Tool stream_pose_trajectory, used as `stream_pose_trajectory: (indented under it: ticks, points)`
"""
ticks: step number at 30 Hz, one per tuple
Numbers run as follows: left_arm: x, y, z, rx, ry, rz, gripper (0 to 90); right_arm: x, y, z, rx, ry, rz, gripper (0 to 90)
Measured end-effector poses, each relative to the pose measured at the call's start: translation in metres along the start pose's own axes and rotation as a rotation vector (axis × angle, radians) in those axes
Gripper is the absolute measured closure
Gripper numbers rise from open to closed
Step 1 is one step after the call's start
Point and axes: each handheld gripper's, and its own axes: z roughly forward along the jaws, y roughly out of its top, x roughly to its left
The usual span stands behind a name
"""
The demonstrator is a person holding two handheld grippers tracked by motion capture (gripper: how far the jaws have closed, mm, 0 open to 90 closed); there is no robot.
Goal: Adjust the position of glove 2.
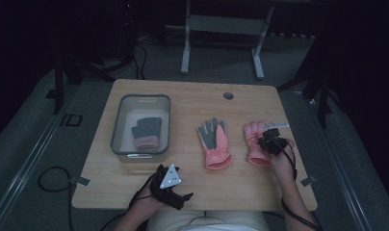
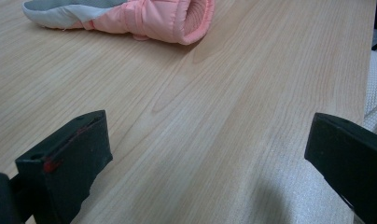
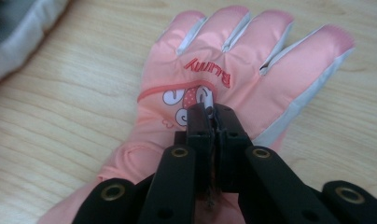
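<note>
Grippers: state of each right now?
Left gripper: open, holding nothing, over bare table.
Right gripper: shut on the back of the pink glove.

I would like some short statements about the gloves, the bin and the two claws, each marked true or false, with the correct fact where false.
1. The right claw is shut on the pink glove. True.
2. The left claw is closed on a glove. False: its jaws stand wide apart over bare table, holding nothing.
3. A dark glove with a pink cuff lies inside the grey bin. True.
4. Both pink gloves on the table lie the same side up. False: the middle glove shows a grey palm, while the gripped one shows its printed pink back.
5. The bin stands at the person's right. False: it stands on the left part of the table, beyond the left claw.
</note>
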Motion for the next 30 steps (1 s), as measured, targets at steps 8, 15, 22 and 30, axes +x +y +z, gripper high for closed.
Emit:
stream_pose_trajectory:
  ticks: [8, 15, 22, 30]
  points:
    - [0.000, 0.000, 0.000, -0.001, -0.003, 0.004, 0.0, 0.008, 0.033, -0.046, -0.101, 0.001, 0.003, 87.4]
    - [0.000, 0.000, -0.001, -0.005, -0.007, 0.004, 0.0, 0.031, 0.056, -0.074, -0.168, 0.043, -0.019, 87.4]
    - [-0.001, 0.000, 0.000, -0.003, -0.006, 0.013, 0.0, 0.074, 0.080, -0.099, -0.229, 0.086, -0.080, 87.3]
    - [-0.001, 0.000, 0.000, -0.003, -0.006, 0.011, 0.0, 0.116, 0.085, -0.106, -0.245, 0.132, -0.113, 87.3]
